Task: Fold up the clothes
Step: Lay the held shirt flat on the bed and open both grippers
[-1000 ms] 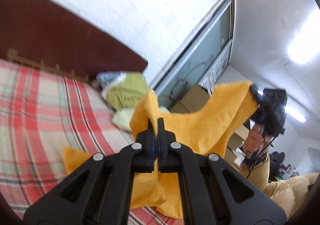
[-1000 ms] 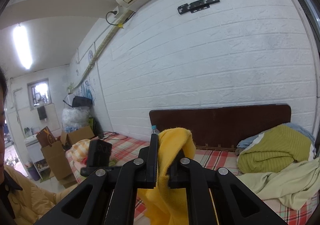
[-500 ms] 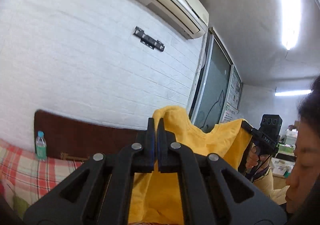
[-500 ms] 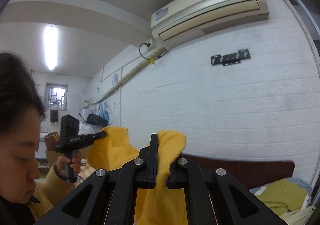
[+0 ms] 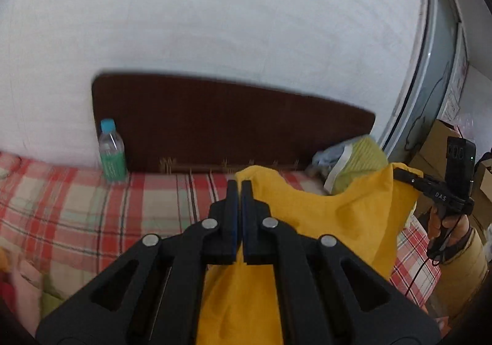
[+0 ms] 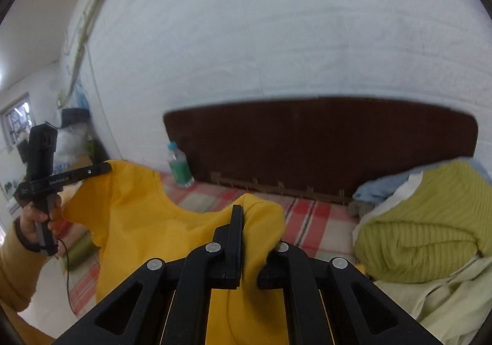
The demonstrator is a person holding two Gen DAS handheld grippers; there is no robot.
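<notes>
Yellow shirt (image 5: 335,222) hangs between both grippers, stretched over the plaid bed (image 5: 77,209), neckline sagging in the middle

Left gripper (image 5: 239,191): jaws pressed together, pinching one shoulder of the shirt; cloth drapes down beneath the fingers. Right gripper (image 6: 246,219): also clamped on cloth, the other shoulder bunched over its right finger

Change: half a second ago both cameras looked up at the wall and air conditioner, shirt lifted high. Now both tilt down; headboard (image 5: 233,120) and bottle (image 5: 112,151) at the far left are in view again. Frames are motion-blurred, so the swing is probably not finished

Reading: looks like a shake-out, with the shirt now coming down toward the bed to be laid flat. No fold made yet. Whether the hem touches the bed can't be seen; it is hidden below the grippers

Far right: green knit pile (image 6: 430,222) with pale sheets, close to the landing spot. The shirt should land left of it, on bare plaid, or the edges may catch
</notes>
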